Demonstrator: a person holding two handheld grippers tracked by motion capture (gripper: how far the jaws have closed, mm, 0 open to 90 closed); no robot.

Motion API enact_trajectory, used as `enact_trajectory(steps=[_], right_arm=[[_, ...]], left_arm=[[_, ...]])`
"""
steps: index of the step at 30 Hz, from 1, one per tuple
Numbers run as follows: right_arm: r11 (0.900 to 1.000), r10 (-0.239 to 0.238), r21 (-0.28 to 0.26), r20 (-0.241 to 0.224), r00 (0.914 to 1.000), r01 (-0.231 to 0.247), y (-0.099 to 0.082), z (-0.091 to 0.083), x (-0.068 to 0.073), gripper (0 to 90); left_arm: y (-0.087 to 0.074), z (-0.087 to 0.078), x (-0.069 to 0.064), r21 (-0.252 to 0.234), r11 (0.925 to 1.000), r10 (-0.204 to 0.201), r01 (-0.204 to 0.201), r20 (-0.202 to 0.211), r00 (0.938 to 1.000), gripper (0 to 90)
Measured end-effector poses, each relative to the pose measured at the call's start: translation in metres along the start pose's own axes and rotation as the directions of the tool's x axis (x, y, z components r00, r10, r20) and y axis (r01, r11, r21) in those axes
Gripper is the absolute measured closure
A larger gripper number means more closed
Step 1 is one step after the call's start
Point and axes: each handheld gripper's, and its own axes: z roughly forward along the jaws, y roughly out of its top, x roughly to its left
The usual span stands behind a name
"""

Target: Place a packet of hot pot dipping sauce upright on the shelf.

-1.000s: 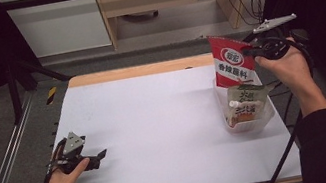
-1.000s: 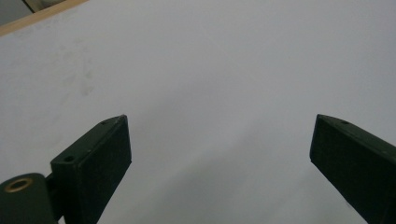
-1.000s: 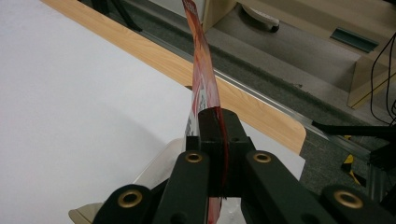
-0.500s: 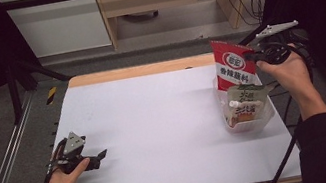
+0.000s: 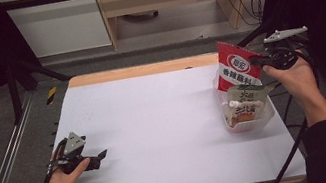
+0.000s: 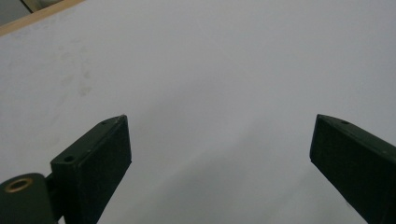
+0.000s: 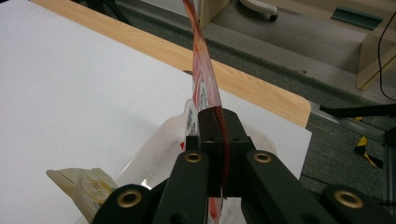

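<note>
A white table (image 5: 156, 123) with a wooden far edge, dark floor beyond. The right gripper (image 5: 258, 60), hand raised at the table's right edge, pinches a red packet (image 5: 233, 66) upright; just below it sits a clear tray (image 5: 266, 116). The left gripper (image 5: 101, 155) rests low, jaws wide, nothing between.

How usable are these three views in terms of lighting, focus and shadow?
High view: the white table is evenly lit, the surroundings fall to near black, the focus slightly soft. Left gripper view: the open left gripper is sharp over featureless white with a faint soft shadow. Right gripper view: the right gripper, clamped on the red packet, is crisp, the background mildly soft.
</note>
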Motion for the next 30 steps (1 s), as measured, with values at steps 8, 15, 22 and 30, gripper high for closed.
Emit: enact_trajectory(steps=[8,15,22,30], right_arm=[[0.9997,0.011,0.022,0.009,0.9999,-0.011,-0.006,-0.004,-0.004,89.8],[0.9988,0.025,0.041,0.031,0.9992,-0.026,-0.015,-0.007,-0.009,89.3],[0.9991,0.033,0.024,0.030,0.9990,-0.034,-0.017,-0.012,-0.009,75.9],[0.9990,-0.013,-0.041,0.099,0.9950,0.017,-0.011,-0.016,0.000,42.9]], left_arm=[[0.000,0.000,0.000,0.001,1.0000,0.001,-0.001,0.001,1.0000,5.1],[0.000,0.000,0.000,0.004,1.0000,0.004,-0.004,0.002,1.0000,5.1],[0.000,0.001,0.000,0.008,1.0000,0.006,-0.006,0.002,1.0000,5.1],[0.000,0.001,-0.001,0.010,0.9999,0.008,-0.008,0.006,0.9999,5.1]])
